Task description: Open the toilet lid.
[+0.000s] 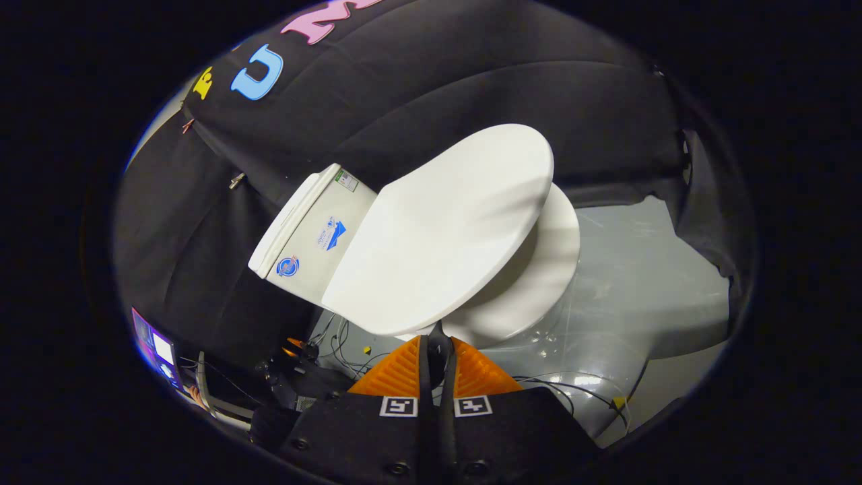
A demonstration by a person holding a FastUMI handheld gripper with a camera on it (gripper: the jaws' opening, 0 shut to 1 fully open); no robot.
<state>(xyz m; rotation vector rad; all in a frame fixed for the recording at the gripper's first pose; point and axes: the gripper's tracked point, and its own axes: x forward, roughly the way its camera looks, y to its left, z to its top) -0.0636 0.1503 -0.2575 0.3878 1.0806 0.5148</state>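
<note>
Tilting claw (438,337), fingers together, under lid (441,225).

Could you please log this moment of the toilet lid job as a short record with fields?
claw: orange fingers pressed together, tips at the lid's edge, nothing visibly held between them
lid: partly raised, tilted above the seat
seat: down on the bowl
tank: behind the lid
floor: grey, cables lying near the claw
</note>
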